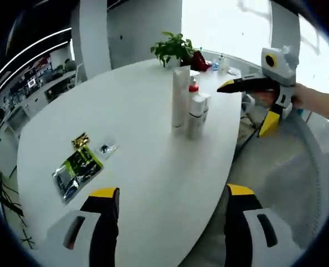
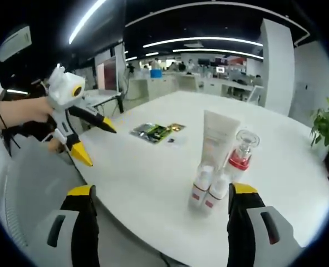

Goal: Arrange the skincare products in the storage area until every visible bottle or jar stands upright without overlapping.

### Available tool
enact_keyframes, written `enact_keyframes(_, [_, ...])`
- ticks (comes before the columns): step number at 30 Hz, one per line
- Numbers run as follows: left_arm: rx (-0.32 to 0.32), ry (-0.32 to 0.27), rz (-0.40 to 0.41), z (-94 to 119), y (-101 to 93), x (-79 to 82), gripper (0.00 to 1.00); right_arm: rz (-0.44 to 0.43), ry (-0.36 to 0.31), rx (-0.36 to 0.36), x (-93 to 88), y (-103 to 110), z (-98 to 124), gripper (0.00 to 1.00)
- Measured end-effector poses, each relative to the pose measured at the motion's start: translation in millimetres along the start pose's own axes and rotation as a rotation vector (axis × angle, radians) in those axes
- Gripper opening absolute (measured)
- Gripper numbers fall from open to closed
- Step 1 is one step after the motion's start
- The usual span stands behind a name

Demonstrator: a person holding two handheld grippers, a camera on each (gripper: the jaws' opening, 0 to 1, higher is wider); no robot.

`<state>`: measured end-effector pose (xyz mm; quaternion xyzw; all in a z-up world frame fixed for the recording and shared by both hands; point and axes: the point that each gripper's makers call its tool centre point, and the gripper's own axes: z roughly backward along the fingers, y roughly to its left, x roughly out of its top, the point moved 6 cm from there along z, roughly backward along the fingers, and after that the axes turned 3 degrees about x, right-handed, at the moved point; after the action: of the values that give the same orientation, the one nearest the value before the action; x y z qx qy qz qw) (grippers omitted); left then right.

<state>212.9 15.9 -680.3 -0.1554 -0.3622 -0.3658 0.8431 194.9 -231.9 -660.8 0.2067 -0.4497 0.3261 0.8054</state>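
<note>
both tools (image 1: pixel 167 208) (image 2: pixel 161 208) wide open, holding nothing | tall white plastic tube (image 2: pixel 219 139) on white counter (image 2: pixel 153 178) looks light, tippy | glass bottle with red collar (image 2: pixel 241 153) probably slick, grab mid-body

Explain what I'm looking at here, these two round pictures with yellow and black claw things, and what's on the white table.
A person holds a two-jaw gripper in each hand, and a fisheye camera rides on each. In the left gripper view, the left gripper rises from the bottom, and the right gripper comes in from the right. The right gripper view is the reverse: right gripper, left gripper. Both are open and hold nothing. On the white table stand a tall tube, small bottles and a red-collared bottle, all upright, plus a foil packet and a potted plant.
</note>
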Motion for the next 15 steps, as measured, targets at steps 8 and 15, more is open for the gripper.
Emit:
enact_keyframes(8, [0.025, -0.013, 0.050, 21.1, 3.1, -19.1, 0.79, 0.020, 0.021, -0.002, -1.5, 0.8, -0.6, 0.97])
enact_keyframes(15, [0.062, -0.039, 0.125, 34.3, 6.0, -34.0, 0.84, 0.001, 0.014, 0.004, -2.1, -1.3, -1.6, 0.97])
